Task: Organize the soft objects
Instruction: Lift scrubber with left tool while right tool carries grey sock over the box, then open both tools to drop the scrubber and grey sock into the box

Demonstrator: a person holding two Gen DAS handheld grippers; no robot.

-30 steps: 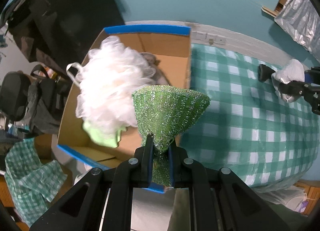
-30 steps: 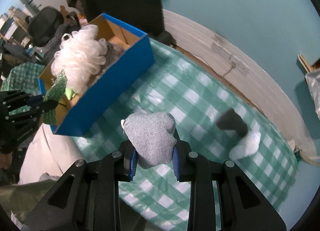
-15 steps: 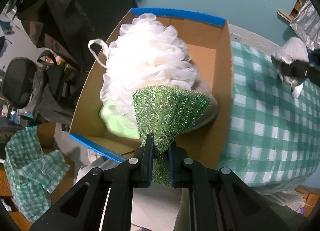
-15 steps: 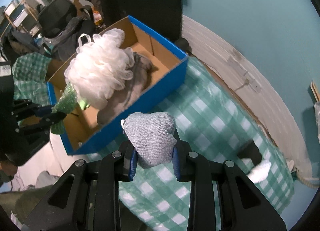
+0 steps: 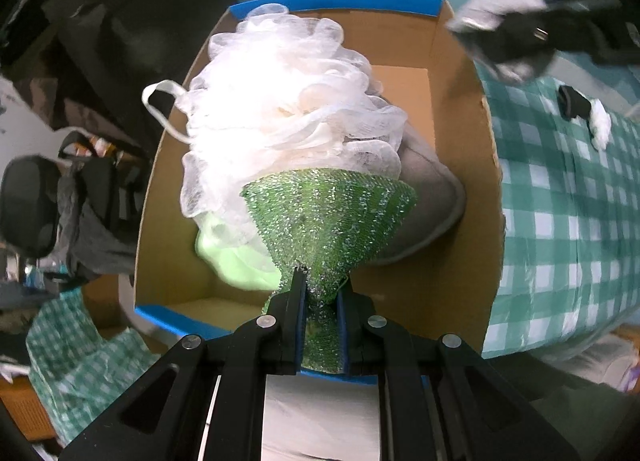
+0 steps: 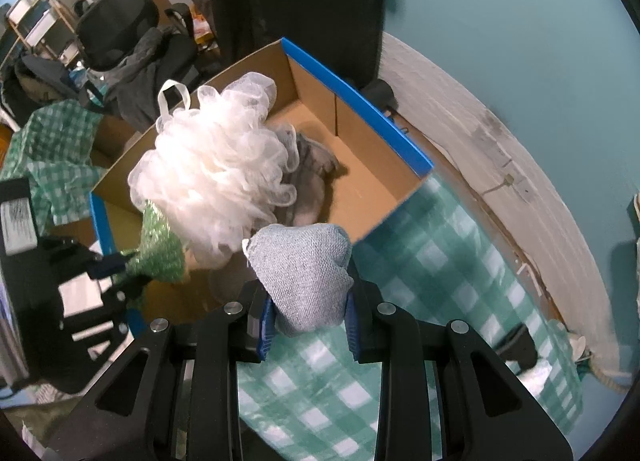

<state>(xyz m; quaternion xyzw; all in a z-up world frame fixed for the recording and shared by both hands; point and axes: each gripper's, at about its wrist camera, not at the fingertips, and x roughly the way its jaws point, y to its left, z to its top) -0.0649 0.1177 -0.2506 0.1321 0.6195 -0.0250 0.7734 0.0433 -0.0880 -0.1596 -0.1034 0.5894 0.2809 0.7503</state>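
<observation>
Place: office-like room | office chair (image 6: 116,31), shelving (image 6: 38,19) (cluttered)

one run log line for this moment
left gripper: shut on green scrubber over box | right gripper: shut on grey cloth at box edge | in box: white loofah

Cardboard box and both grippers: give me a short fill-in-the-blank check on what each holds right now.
1. The left gripper is shut on a sparkly ____ scouring pad.
2. The right gripper is shut on a ____ knitted cloth.
3. The white bath pouf lies inside the ____.

Missing words: green; grey; cardboard box
</observation>
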